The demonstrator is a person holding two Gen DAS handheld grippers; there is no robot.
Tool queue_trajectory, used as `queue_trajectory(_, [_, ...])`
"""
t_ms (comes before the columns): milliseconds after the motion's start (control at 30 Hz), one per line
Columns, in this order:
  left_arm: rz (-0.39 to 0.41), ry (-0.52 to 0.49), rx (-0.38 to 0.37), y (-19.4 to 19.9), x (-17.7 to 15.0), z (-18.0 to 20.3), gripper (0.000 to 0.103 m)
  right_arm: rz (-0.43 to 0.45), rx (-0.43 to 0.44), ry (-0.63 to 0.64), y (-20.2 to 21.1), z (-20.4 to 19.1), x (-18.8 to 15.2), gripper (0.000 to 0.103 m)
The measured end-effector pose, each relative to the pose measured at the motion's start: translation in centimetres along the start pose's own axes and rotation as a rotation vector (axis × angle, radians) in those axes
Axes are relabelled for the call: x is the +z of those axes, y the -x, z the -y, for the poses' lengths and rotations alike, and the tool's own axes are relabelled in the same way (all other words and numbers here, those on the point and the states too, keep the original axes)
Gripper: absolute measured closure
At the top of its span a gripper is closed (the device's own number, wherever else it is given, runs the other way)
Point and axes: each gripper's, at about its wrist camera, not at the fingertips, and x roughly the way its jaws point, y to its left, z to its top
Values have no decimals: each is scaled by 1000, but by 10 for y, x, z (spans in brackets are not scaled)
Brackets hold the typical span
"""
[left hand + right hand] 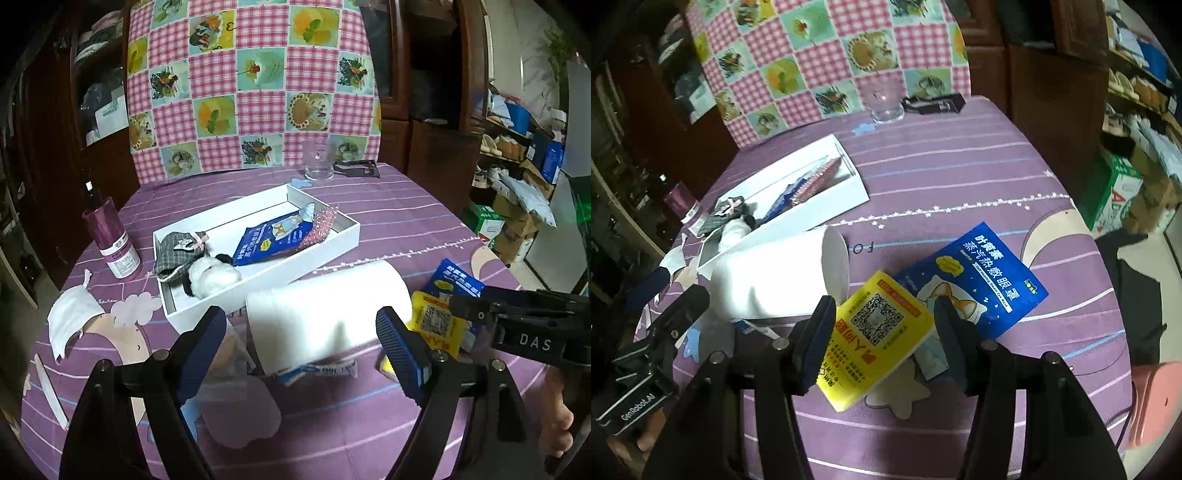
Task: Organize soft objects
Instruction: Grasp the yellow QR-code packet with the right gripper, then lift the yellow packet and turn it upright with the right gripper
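A white paper roll [325,310] lies on the purple table between the fingers of my left gripper [306,339]; the jaws stand open around it, apart from its sides. It also shows in the right wrist view [775,273]. My right gripper [882,332] is shut on a yellow tissue pack [875,332], tilted above the table. A blue eye-mask sachet [982,284] lies just beyond the pack. The white tray [332,251] holds a grey plaid pouch [181,251], a white plush [214,277], a blue sachet [269,236] and a pink sequin piece [321,225].
A purple bottle [110,236] stands at the left. A white face mask [70,321] lies near the left table edge. A clear glass [317,158] and a black stand [358,168] sit at the back by a checkered chair cover.
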Motion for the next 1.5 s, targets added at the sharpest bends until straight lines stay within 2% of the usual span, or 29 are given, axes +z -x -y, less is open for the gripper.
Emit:
queue_trajectory(200, [6, 29, -26, -1, -15, -5, 20, -55, -15, -1, -10, 1, -4, 46])
queue_trajectory(267, [-3, 50, -64, -5, -21, -9, 20, -79, -21, 1, -14, 0, -5, 46])
queue_trajectory(367, [-45, 93, -144, -12, -30, -17, 20, -104, -16, 7, -18, 0, -7, 46])
queue_trajectory(467, [-100, 115, -170, -21, -34, -22, 20, -123, -3, 19, -20, -4, -10, 46])
queue_trajectory(600, [-161, 141, -147, -31, -39, -25, 20, -156, 30, 48, -26, -12, -15, 46])
queue_trajectory(700, [-187, 143, -136, -33, -42, -25, 20, -182, 17, 79, -32, -19, -18, 46])
queue_trajectory(867, [-209, 133, -125, -36, -45, -22, 20, -191, 36, 107, -34, -25, -21, 31])
queue_trajectory(1067, [-232, 142, -115, -40, -46, -23, 20, -184, 8, 158, -39, -36, -26, 22])
queue_trajectory(1333, [-217, 152, -97, -36, -45, -26, 20, -179, -69, 246, -44, -48, -32, 20])
queue_trajectory(1500, [-220, 146, -95, -36, -45, -25, 20, -187, -98, 253, -47, -46, -31, 26])
